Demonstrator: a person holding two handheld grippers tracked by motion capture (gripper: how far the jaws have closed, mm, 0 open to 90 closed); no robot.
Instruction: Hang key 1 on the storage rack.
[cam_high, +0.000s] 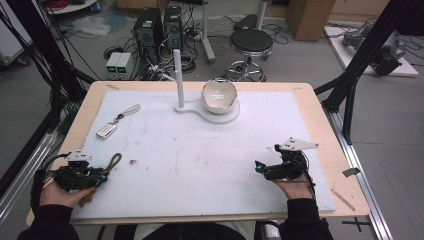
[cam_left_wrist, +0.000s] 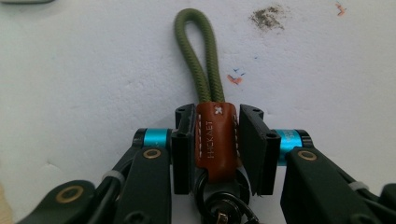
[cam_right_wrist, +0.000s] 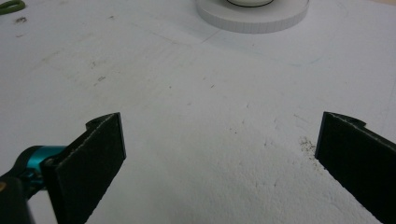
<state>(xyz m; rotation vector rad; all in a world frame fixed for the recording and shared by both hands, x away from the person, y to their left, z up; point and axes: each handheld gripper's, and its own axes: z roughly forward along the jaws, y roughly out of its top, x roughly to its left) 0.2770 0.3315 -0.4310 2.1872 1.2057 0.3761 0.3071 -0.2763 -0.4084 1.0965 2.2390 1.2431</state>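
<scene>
Your left gripper (cam_left_wrist: 215, 140), at the white mat's (cam_high: 210, 165) near left corner, pinches the brown leather tab (cam_left_wrist: 215, 142) of the green cord loop (cam_left_wrist: 198, 51). Near the right edge, your right gripper (cam_right_wrist: 219, 154) hangs wide open, holding nothing. Far edge: a bowl (cam_high: 218, 94) on its stand.

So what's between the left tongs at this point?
The brown leather tab of a green cord strap sits between the left tongs, both pads against it. A dark ring hangs below; what it is attached to is covered.
</scene>
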